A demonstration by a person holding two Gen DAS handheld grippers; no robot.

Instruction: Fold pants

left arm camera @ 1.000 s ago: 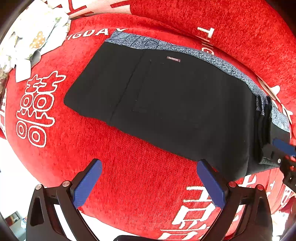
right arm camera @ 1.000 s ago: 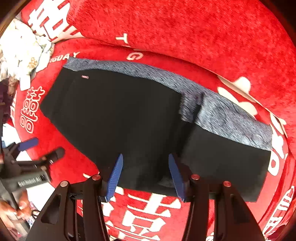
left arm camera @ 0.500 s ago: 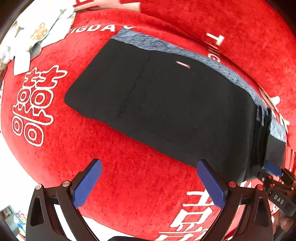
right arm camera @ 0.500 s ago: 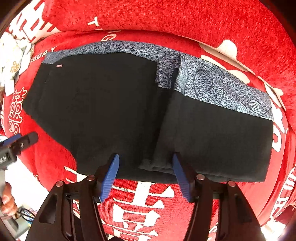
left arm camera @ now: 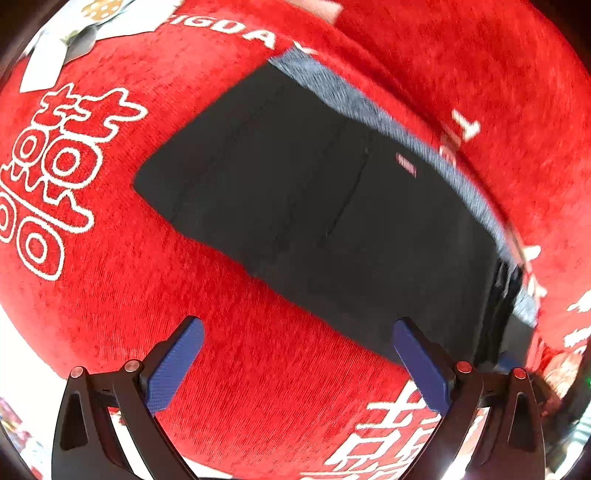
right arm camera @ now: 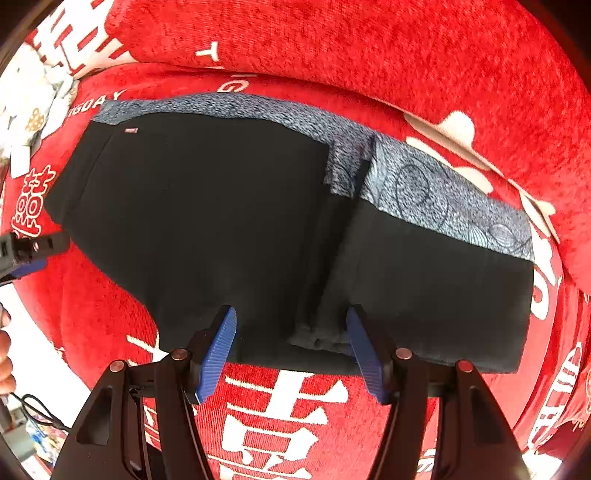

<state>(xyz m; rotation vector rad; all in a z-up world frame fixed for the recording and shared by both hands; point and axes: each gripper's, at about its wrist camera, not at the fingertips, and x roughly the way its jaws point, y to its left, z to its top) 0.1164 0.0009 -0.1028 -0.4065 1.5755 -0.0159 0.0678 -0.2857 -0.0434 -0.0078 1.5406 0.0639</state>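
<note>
Black pants (right arm camera: 229, 221) with a grey-blue patterned side strip (right arm camera: 436, 195) lie folded flat on a red sofa seat (right arm camera: 288, 417). A folded layer overlaps near the middle, with a bunched hem (right arm camera: 317, 336) at the near edge. My right gripper (right arm camera: 291, 343) is open and empty, its blue fingers straddling that bunched hem. My left gripper (left arm camera: 295, 354) is open and empty, above the red seat just short of the pants' near edge (left arm camera: 332, 229). The left gripper also shows at the left edge of the right wrist view (right arm camera: 26, 251).
The red sofa backrest (right arm camera: 369, 48) rises behind the pants. A white patterned cloth (right arm camera: 29, 107) lies at the far left of the seat, also seen in the left wrist view (left arm camera: 85, 26). The seat's front edge drops off at the lower left (left arm camera: 22, 350).
The right gripper has let go of the folded layer and pulled back a little, fingers wider apart. The left gripper has swung left and tilted; the pants now lie diagonal in its view.
</note>
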